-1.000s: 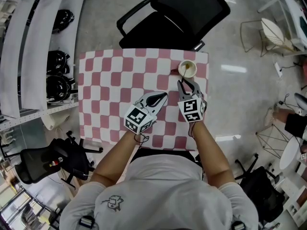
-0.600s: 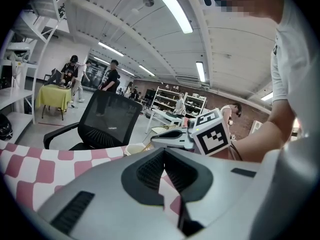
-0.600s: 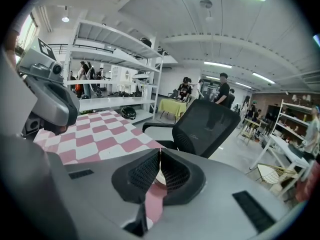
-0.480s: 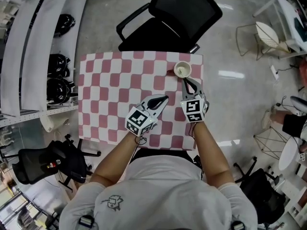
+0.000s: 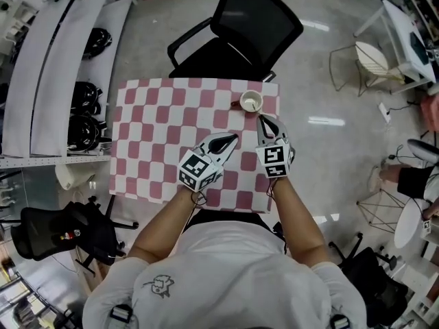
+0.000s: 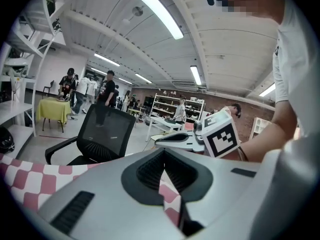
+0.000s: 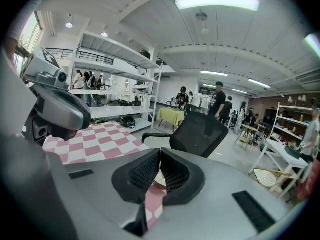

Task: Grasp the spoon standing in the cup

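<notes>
The cup (image 5: 251, 102) stands on the checked surface (image 5: 158, 129) close to its far right corner, with the black chair (image 5: 257, 26) beyond it. The spoon it should hold is too small to pick out from the head view. A reddish-brown stub sits at the cup's left rim, and I cannot tell whether that is the spoon or the cup's own handle. The right tool (image 5: 263, 119) hangs just on the near side of the cup, tips aimed toward it but apart from it. In the right gripper view its ribbed pads meet with no handle to be seen between them, so it reads as closed on nothing. The left tool (image 5: 233, 139) is nearer the person and to the left of the cup, well clear of it, and it too is closed and empty. The grasp does not look made yet, so the right tool would have to open before it goes in. The sound approach is to come at the handle above the cup's rim, with one pad on each flat face, and to squeeze fully because the handle is thin. The jaws should stay off the rim. The cup is light and near the edge, so a sideways nudge could tip it or slide it off.
</notes>
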Action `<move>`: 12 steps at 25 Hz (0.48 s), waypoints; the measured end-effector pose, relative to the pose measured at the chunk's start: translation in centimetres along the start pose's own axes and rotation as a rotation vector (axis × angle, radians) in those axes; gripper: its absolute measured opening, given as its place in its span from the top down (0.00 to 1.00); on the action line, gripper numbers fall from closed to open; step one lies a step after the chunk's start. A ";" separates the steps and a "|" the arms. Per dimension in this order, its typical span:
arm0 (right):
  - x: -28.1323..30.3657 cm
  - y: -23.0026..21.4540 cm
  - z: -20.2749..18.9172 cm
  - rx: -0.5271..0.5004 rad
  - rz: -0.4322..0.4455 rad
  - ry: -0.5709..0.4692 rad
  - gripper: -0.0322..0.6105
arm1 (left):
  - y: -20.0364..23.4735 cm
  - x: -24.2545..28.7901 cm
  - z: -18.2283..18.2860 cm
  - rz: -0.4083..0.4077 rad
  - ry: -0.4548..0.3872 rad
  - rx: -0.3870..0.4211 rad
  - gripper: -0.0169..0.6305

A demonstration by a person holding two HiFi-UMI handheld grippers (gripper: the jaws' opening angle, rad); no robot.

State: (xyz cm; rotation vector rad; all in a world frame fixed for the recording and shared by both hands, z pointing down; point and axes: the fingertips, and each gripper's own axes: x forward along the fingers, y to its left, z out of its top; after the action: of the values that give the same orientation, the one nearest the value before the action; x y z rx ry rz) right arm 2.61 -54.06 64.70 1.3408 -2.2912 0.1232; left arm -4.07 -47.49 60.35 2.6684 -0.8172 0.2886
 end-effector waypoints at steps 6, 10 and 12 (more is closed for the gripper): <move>-4.3 -0.6 2.6 0.061 0.011 -0.059 0.90 | -2.4 -0.7 3.8 0.026 -0.055 0.054 0.95; -7.8 -1.1 5.0 0.079 0.018 -0.113 0.90 | -4.5 -1.1 6.7 0.036 -0.114 0.070 0.95; -10.1 -1.0 6.1 0.088 0.026 -0.140 0.90 | -6.0 -1.6 7.8 0.045 -0.139 0.074 0.95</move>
State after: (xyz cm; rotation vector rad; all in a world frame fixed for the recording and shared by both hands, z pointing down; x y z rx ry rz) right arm 5.37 -48.35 54.67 1.4037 -2.4459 0.1441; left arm -1.23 -44.87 51.17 2.7668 -0.9260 0.1477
